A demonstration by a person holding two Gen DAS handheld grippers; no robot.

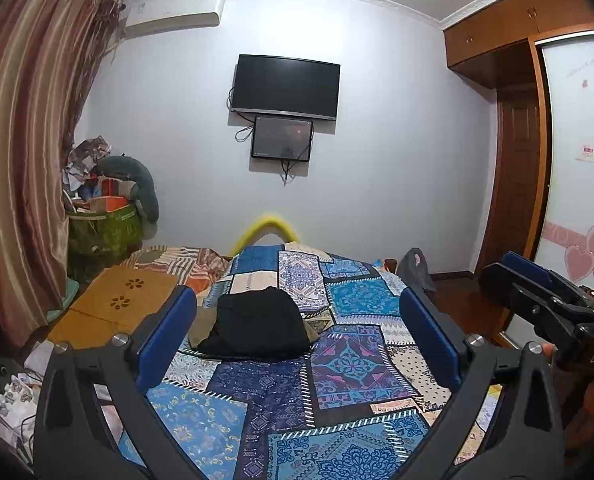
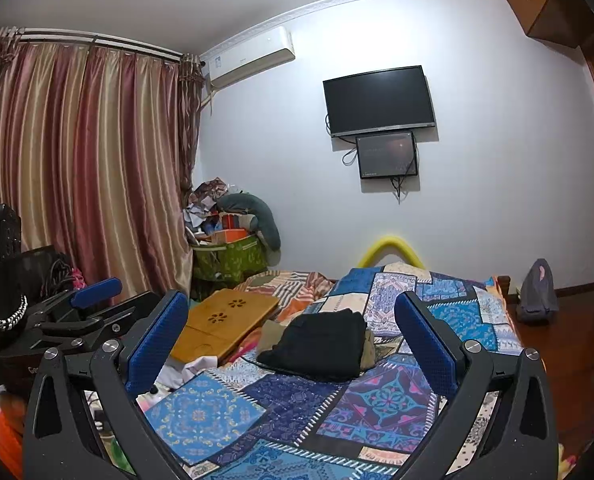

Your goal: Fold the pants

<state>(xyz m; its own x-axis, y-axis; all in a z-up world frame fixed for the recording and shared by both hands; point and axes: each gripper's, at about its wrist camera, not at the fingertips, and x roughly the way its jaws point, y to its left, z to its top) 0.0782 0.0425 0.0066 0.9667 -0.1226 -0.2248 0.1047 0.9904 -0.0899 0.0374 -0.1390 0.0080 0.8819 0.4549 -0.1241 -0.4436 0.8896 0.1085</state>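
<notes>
Black pants [image 1: 257,326] lie folded into a compact stack on the blue patchwork bedspread [image 1: 353,364], on top of a tan garment [image 1: 199,330] that pokes out at the sides. In the right wrist view the same black pants [image 2: 321,344] sit mid-bed on the bedspread [image 2: 389,396]. My left gripper [image 1: 297,308] is open, held above the near part of the bed, short of the pants and touching nothing. My right gripper [image 2: 291,312] is open too, equally raised and empty. The right gripper [image 1: 537,280] shows at the left wrist view's right edge; the left gripper [image 2: 93,296] shows at the right wrist view's left.
A wooden lap desk [image 1: 113,308] lies on the bed's left side beside a striped orange blanket [image 1: 185,264]. A green storage bin [image 1: 105,228] piled with clutter stands by the curtain [image 1: 25,152]. A grey bag [image 2: 537,292] sits on the floor at the right. A TV [image 1: 285,86] hangs on the wall.
</notes>
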